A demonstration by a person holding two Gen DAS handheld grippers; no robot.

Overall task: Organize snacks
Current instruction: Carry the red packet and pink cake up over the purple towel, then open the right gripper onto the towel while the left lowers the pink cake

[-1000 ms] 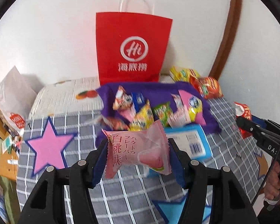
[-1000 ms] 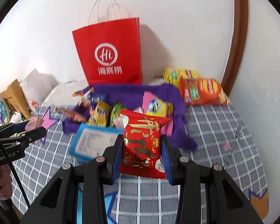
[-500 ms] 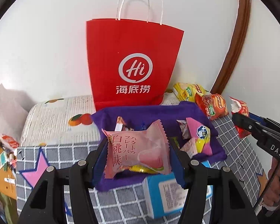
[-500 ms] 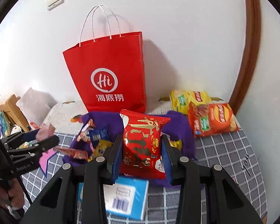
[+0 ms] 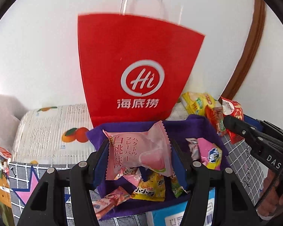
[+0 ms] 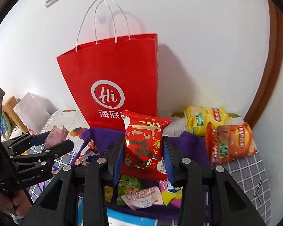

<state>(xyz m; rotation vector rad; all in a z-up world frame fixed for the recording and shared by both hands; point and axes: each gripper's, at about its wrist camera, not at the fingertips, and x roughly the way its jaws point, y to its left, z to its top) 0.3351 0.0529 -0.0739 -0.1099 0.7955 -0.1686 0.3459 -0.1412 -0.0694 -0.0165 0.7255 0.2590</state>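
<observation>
My left gripper [image 5: 139, 150] is shut on a pink peach-flavour snack packet [image 5: 139, 152], held above a purple cloth [image 5: 201, 126] strewn with several small snacks. A red snack packet with gold lettering [image 6: 143, 143] is clamped in my right gripper [image 6: 142, 150], also over that purple cloth [image 6: 192, 145]. Just behind both stands an upright red paper bag [image 5: 137, 66] with white handles, seen again as the red paper bag [image 6: 115, 82] in the right wrist view. Each gripper shows in the other's view: the right gripper [image 5: 234, 126] at the right edge, the left gripper [image 6: 56, 141] at the left.
Yellow and orange chip bags [image 6: 220, 135] lie to the right of the bag by the wall. A blue-and-white box [image 5: 188, 214] lies in front of the cloth on the checked star-pattern cover [image 5: 22, 179]. A white plastic bag [image 6: 32, 109] and clutter sit at the far left.
Both grippers have moved forward toward the red paper bag, each keeping its packet. The bag now looms larger, and the blue box has slid to the bottom edge of both views.
</observation>
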